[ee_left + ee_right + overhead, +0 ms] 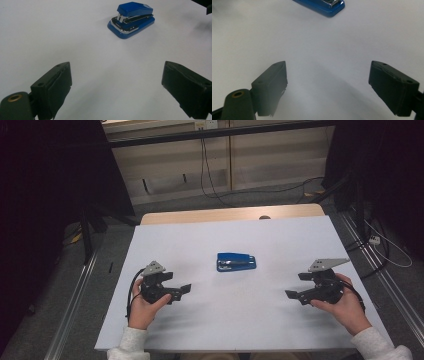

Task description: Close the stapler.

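Stapler (236,261) lengthwise across table (280,320)

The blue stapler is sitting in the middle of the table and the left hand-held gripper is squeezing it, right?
Not quite. The blue stapler does sit mid-table, but the left hand-held gripper is open and apart from it, as the high view shows.

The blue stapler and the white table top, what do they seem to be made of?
The blue stapler looks like glossy moulded plastic for its base and top cover: smooth, even colour with soft highlights. Between them sits a bright, mirror-like strip, probably chromed or polished steel. The white table top looks matt and smooth, perhaps a laminate or a sheet covering; a pale wood edge shows at its far side.
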Action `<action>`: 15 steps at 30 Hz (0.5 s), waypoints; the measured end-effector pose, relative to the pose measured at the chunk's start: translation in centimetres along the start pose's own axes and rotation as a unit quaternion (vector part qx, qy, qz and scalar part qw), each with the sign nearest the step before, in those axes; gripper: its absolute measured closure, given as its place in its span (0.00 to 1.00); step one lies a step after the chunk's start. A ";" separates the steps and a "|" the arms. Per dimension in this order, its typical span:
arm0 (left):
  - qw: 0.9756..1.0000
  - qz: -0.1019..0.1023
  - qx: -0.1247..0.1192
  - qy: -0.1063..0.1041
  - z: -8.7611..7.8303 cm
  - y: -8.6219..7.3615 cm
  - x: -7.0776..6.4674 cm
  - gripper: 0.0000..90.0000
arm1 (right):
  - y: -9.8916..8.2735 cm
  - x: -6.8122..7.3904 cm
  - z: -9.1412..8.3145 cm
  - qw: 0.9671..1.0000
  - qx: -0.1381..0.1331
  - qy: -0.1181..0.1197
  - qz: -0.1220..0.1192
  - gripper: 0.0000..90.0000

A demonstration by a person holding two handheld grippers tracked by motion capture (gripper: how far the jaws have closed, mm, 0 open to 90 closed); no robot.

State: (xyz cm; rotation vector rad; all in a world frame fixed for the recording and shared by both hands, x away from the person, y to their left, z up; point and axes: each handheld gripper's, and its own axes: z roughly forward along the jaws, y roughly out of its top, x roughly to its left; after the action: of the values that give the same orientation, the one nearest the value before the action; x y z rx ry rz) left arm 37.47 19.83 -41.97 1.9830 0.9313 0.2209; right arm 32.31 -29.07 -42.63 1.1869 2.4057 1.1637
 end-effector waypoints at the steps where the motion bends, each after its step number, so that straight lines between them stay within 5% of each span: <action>1: 1.000 0.002 0.000 0.003 -0.2 -0.1 0.1 0.11 | -0.1 0.0 -0.1 1.000 -0.001 0.001 0.000 0.16; 15: 1.000 0.003 0.002 0.011 -2.6 -2.4 0.4 0.10 | -0.2 0.0 -0.2 1.000 -0.001 -0.003 -0.003 0.16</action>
State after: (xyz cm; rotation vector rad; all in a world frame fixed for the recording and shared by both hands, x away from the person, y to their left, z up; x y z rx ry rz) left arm 35.26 22.55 -42.52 1.9922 0.9408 0.2457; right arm 32.14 -29.27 -42.66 1.1807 2.4020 1.1596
